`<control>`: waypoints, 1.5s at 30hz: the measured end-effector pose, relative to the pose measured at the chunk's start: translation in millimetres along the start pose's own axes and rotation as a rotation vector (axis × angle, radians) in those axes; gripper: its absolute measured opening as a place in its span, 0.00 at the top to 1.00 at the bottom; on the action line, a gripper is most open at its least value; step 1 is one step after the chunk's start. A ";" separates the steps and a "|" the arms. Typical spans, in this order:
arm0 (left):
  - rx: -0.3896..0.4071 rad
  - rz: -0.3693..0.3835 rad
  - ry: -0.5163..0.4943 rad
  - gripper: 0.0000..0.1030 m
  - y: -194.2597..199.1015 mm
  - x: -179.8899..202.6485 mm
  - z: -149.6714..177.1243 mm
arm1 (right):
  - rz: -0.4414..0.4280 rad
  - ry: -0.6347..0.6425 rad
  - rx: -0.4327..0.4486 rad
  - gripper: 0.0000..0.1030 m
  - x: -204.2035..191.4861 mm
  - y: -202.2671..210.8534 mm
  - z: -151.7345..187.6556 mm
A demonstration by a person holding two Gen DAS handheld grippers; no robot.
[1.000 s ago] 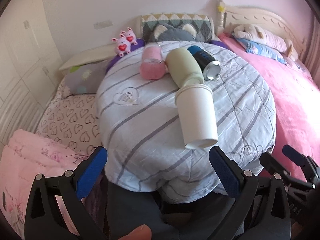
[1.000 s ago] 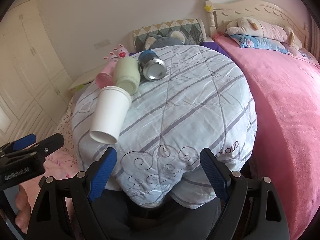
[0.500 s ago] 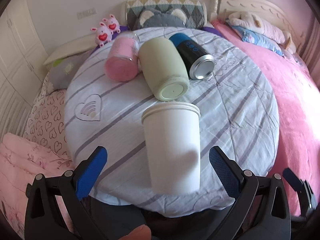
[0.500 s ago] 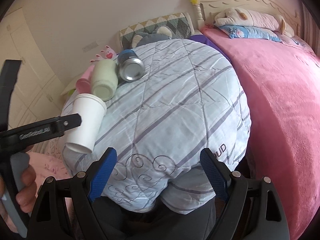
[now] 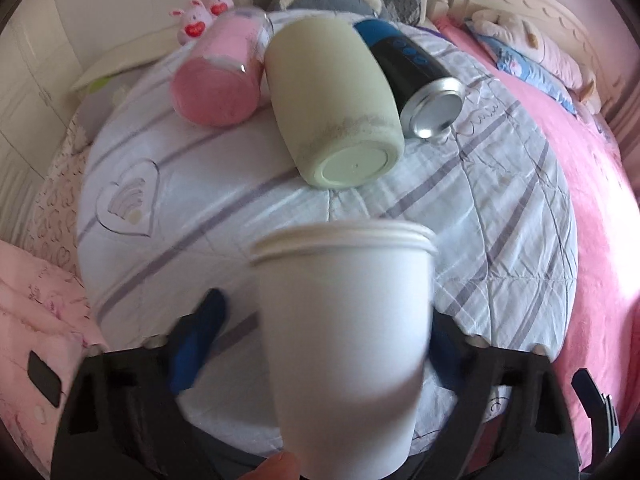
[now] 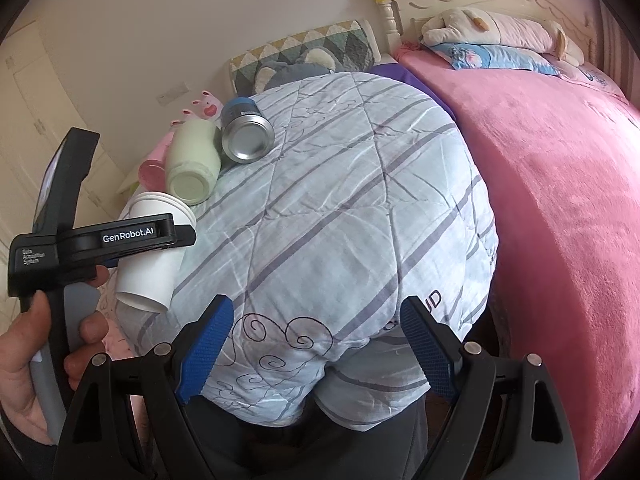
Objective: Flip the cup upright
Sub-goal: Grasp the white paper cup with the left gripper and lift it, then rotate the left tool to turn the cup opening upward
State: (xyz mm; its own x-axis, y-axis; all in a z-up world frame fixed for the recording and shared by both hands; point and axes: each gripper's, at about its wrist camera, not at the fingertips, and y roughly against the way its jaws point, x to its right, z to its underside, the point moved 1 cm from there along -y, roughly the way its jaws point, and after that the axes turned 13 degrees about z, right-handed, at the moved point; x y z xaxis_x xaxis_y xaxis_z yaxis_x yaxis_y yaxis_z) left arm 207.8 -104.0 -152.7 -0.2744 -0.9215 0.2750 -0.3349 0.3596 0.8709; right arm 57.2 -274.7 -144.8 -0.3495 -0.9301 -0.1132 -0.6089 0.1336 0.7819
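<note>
A white paper cup [image 5: 344,344] lies on its side on the striped quilted table cover [image 5: 224,208], rim away from me, base toward me. My left gripper [image 5: 320,344] is open with its jaws on either side of the cup; the left blue pad [image 5: 200,340] stands apart from the cup wall and the right pad is hidden behind the cup. In the right wrist view the left gripper's finger [image 6: 120,236] crosses the cup [image 6: 152,256]. My right gripper [image 6: 316,352] is open and empty over the cover's near edge.
A pale green cup [image 5: 332,104], a pink cup [image 5: 220,76] and a blue-black can [image 5: 416,76] lie on their sides beyond the white cup. A pink bed [image 6: 560,184] lies to the right. Pillows and plush toys [image 5: 200,20] sit at the back.
My left gripper has moved forward so that its jaws now straddle the white cup, which fills the view. My right gripper has barely moved.
</note>
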 end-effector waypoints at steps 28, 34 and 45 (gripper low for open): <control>0.794 -0.042 -0.377 0.34 63.6 -11.0 42.2 | 0.053 0.013 -0.020 0.16 -4.3 2.9 10.0; 0.814 -0.048 -0.395 0.33 47.5 -18.1 60.9 | 0.077 0.022 -0.037 0.16 -6.2 0.2 12.2; 0.806 -0.077 -0.392 0.14 38.0 -18.6 82.1 | 0.069 0.073 -0.040 0.16 -30.7 1.1 15.1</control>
State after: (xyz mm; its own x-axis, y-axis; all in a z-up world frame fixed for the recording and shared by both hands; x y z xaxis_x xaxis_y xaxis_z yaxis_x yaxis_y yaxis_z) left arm 126.2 -61.2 -158.2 -0.4639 -0.8839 -0.0593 -0.8551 0.4292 0.2909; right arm 56.5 -240.8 -149.7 -0.3359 -0.9418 -0.0142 -0.5559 0.1861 0.8101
